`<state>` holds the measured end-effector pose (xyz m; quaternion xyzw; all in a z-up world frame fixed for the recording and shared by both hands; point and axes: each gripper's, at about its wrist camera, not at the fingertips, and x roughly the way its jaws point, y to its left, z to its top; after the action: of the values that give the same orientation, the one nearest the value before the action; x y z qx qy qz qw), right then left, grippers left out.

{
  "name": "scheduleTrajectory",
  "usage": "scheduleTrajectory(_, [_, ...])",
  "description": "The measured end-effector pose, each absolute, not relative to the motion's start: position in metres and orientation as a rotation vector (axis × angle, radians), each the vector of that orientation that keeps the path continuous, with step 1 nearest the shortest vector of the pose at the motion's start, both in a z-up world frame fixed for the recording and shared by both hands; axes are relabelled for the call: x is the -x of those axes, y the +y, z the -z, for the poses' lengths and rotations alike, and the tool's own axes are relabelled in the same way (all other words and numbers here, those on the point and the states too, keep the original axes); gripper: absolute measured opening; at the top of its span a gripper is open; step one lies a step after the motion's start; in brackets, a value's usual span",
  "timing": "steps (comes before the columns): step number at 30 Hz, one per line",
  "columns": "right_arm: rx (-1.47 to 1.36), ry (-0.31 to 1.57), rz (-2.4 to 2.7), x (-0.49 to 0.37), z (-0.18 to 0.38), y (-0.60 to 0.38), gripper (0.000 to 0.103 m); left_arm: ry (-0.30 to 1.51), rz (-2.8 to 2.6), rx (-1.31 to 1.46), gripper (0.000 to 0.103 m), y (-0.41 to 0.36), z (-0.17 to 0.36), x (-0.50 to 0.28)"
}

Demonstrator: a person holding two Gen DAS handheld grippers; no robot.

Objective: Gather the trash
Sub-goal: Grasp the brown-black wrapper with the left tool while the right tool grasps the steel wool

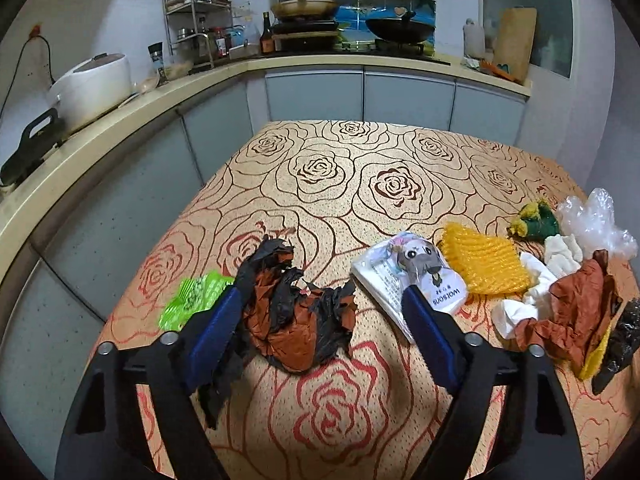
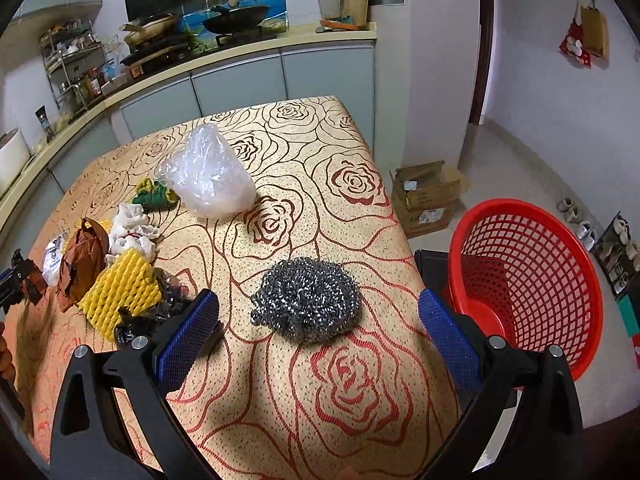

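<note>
A crumpled brown and black paper (image 1: 296, 320) lies on the rose-patterned table (image 1: 320, 176) between the fingers of my left gripper (image 1: 322, 294). The left pad touches its black edge and the right pad stands apart from it, so the jaws are open. Beside it are a green wrapper (image 1: 192, 300) and a white Watsons packet (image 1: 416, 276). In the right wrist view a steel wool ball (image 2: 308, 300) sits between the wide-open fingers of my right gripper (image 2: 318, 296), untouched. A red mesh basket (image 2: 528, 280) stands on the floor off the table's right edge.
More litter lies mid-table: a yellow foam net (image 2: 120, 292), white tissue (image 2: 132, 228), brown paper (image 2: 80, 264), a green-yellow sponge (image 2: 154, 194), a clear plastic bag (image 2: 208, 176), black plastic (image 2: 152, 316). A cardboard box (image 2: 428, 196) sits on the floor. Kitchen counters (image 1: 120, 120) run behind.
</note>
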<state>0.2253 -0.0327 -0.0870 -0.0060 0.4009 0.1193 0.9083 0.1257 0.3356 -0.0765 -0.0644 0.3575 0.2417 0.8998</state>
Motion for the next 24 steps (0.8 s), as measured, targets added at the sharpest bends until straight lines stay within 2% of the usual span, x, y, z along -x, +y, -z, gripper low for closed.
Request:
scheduleTrajectory(4, [0.010,0.835,-0.247,-0.229,0.089,-0.032,0.098,0.739,-0.497,0.111,0.066,0.335,0.077,-0.130])
scheduleTrajectory(9, [0.002,0.840,-0.252,-0.231,0.093,-0.034,0.097,0.744,-0.496,0.081,0.046,0.335,0.079,-0.134])
scheduleTrajectory(13, [0.008,0.849,-0.263,-0.230,0.097,-0.032,0.092,0.749,-0.483,0.053,0.016,0.331,0.083,-0.138])
scheduleTrajectory(16, [0.022,0.846,-0.282,-0.231,0.097,-0.026,0.086,0.743,-0.480,0.058,0.003,0.330,0.083,-0.137])
scheduleTrajectory(21, [0.025,0.865,-0.286,-0.238,0.101,-0.021,0.075,0.736,-0.455,0.084,0.000,0.332,0.077,-0.130])
scheduleTrajectory(24, [0.024,0.882,-0.284,-0.242,0.105,-0.021,0.063,0.724,-0.442,0.098,0.000,0.332,0.070,-0.123])
